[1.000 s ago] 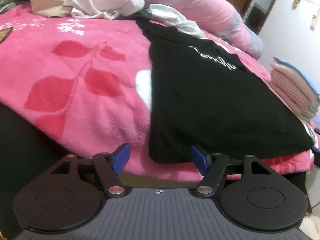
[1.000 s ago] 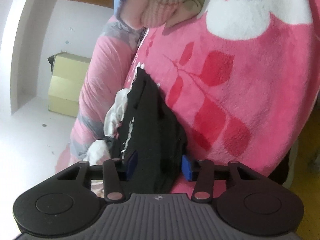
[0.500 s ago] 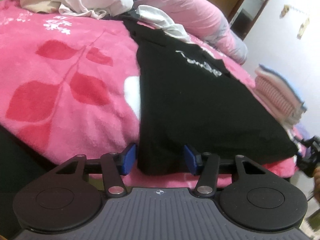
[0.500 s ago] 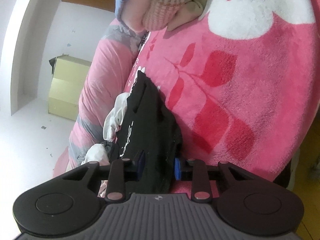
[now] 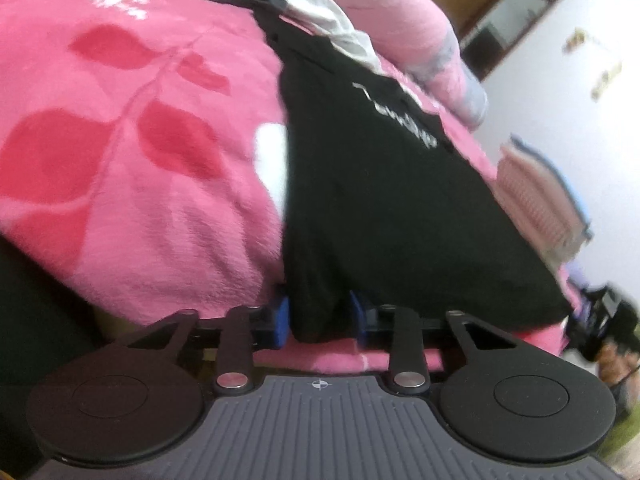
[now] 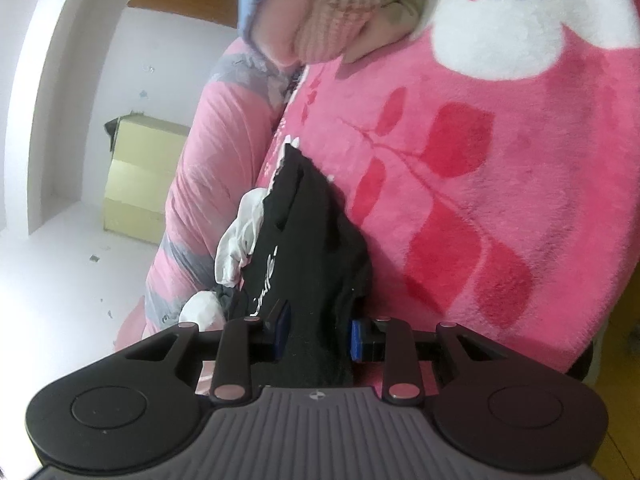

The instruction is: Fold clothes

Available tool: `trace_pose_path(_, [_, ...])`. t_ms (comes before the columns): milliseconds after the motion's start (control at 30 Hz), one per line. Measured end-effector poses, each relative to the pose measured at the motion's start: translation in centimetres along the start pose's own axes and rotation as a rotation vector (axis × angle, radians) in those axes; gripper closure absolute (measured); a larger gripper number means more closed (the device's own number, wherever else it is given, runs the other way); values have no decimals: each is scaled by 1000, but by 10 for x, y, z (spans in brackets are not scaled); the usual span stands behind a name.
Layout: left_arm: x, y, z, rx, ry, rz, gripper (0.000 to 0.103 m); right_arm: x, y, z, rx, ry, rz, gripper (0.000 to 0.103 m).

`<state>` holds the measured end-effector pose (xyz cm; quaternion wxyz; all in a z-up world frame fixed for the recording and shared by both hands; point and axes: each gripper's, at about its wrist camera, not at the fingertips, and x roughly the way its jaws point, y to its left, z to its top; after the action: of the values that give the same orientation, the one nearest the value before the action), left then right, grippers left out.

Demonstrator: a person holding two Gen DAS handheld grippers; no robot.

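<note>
Looking along the left gripper (image 5: 318, 318), I see its blue pads pinching the near hem corner of the black T-shirt (image 5: 384, 200), which lies spread on the pink blanket (image 5: 132, 148). It looks soft, light and limp, best held at the hem corners. A folded stack (image 5: 536, 204) sits beyond.

From the right wrist, the right gripper (image 6: 318, 334) likewise nips bunched hem cloth. No containers show, only loose white garments (image 6: 240, 236) past the shirt.

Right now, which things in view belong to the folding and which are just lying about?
In the job: black T-shirt; left gripper; right gripper, both clamping its hem.

Lying about: pink blanket; folded stack; white garment; yellow box.
</note>
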<state>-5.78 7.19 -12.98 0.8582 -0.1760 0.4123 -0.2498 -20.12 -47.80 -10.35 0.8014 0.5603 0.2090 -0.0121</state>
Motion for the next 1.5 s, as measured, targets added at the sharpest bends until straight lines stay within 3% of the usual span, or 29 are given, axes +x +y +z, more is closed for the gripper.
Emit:
trace_pose_path(167, [0, -11, 0, 21, -1, 72, 83, 7, 6, 0, -26, 6, -14, 73])
trace_pose_path(267, [-4, -15, 0, 13, -14, 100, 95, 7, 8, -1, -27, -4, -25, 79])
trace_pose_path(467, [-26, -27, -2, -2, -91, 91, 99, 1, 21, -1, -109, -48, -57, 97])
trace_pose_path(633, [-45, -29, 10, -45, -157, 38, 100, -3, 34, 2, -122, -84, -25, 100])
trace_pose_path(967, [-52, -25, 68, -153, -241, -88, 100, 1, 81, 25, -200, -124, 49, 100])
trace_pose_path(1267, [-32, -33, 127, -128, -316, -83, 100, 32, 122, 64, -257, -130, 78, 100])
trace_pose_path(1500, [-3, -23, 171, -147, -326, -82, 100, 79, 157, 91, -294, -124, 70, 100])
